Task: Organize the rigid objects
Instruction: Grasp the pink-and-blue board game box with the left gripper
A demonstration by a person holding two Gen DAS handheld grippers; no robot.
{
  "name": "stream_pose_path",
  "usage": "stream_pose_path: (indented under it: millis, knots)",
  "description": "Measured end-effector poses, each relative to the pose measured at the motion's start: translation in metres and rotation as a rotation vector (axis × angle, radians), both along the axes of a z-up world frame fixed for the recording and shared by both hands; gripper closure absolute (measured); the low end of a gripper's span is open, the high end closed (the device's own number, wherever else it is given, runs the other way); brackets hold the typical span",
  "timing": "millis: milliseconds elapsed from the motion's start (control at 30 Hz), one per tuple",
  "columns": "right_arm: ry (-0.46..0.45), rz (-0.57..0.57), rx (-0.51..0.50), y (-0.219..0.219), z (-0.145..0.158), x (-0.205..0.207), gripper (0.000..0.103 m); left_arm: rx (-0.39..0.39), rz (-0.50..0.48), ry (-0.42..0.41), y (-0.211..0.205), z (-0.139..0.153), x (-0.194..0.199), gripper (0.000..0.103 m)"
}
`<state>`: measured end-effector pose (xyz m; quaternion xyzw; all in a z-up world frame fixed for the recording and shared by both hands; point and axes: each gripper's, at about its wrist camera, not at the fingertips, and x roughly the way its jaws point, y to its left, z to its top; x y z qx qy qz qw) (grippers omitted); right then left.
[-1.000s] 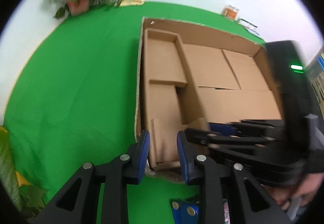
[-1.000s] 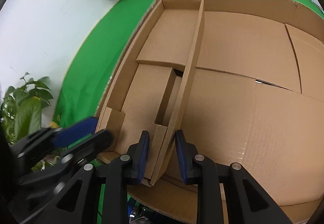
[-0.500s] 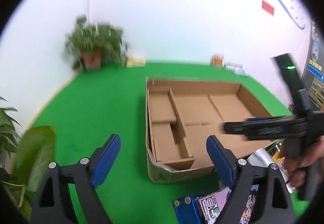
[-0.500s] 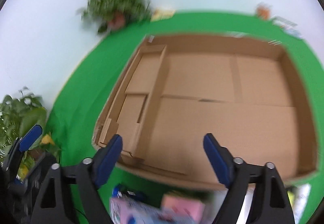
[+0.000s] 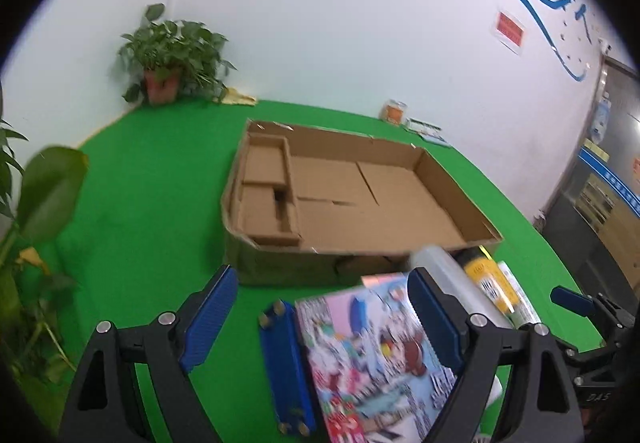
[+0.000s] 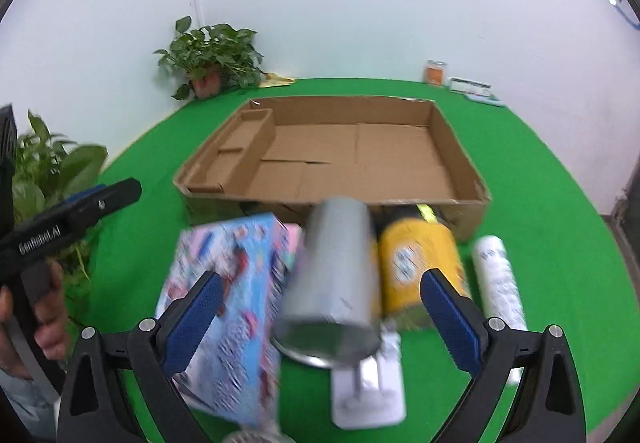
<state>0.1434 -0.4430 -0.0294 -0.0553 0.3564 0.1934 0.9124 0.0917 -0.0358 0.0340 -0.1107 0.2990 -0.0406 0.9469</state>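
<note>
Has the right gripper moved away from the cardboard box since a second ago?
Yes. The right gripper has pulled back out of the cardboard box, which now sits farther off beyond the silver cup; its jaws are opening, with nothing gripped.

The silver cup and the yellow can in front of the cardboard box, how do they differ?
The silver cup is plain grey metal; the yellow can carries a printed label. The cup's open mouth faces the camera, the can's does not. Both lie on their sides on the green cloth, side by side.
</note>
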Motion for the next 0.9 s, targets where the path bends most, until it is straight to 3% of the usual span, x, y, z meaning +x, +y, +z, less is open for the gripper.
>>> stream_pose_path:
  millis: [200,367,700,900]
  knots:
    - [0.068,0.034,0.033,-0.021,-0.030,-0.019,0.003,-0.047,-0.028,0.040,-0.022,-0.020,-0.027,0.016]
    - [0.046,0.087,0.071,-0.019,-0.042,-0.034,0.003,-0.097,-0.069,0.116,-0.017,-0.033,-0.034,0.016]
    - [0.041,0.225,0.095,0.016,-0.048,-0.038,0.001,-0.277,-0.138,0.259,0.011,-0.066,-0.032,0.016]
    - [0.099,0.248,0.052,0.039,-0.060,-0.030,0.001,-0.354,-0.185,0.355,0.017,-0.092,-0.019,0.017]
